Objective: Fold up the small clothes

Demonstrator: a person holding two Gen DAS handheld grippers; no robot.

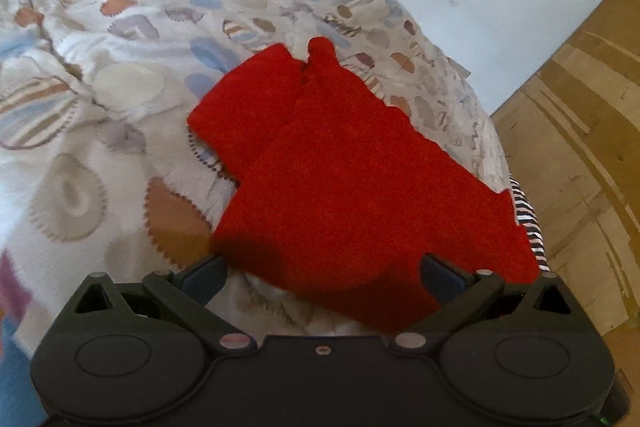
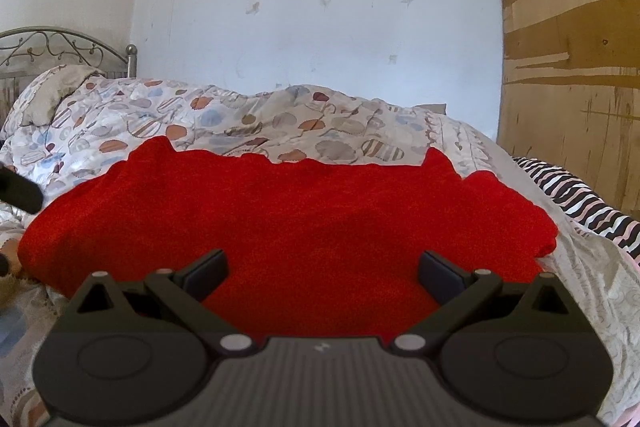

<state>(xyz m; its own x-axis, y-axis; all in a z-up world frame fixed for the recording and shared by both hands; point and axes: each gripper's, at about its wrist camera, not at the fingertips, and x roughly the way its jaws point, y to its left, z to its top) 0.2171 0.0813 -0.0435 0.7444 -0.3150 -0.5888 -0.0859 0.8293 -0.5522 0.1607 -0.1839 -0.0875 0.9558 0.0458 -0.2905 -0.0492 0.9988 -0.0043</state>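
Observation:
A small red knitted garment point(image 1: 340, 179) lies flat on a patterned bedspread point(image 1: 120, 67), one sleeve spread toward the left. My left gripper point(image 1: 322, 273) is open just above its near edge, holding nothing. In the right wrist view the same red garment point(image 2: 288, 219) spreads wide across the bed. My right gripper point(image 2: 322, 273) is open low over its near edge, holding nothing. A dark piece of the left gripper shows at the far left edge point(image 2: 18, 191).
A black-and-white striped cloth point(image 2: 584, 199) lies at the bed's right edge, also in the left wrist view point(image 1: 528, 219). A wooden panel point(image 2: 568, 47) stands on the right, a white wall point(image 2: 320, 7) behind, and a metal headboard point(image 2: 60, 47) at the far left.

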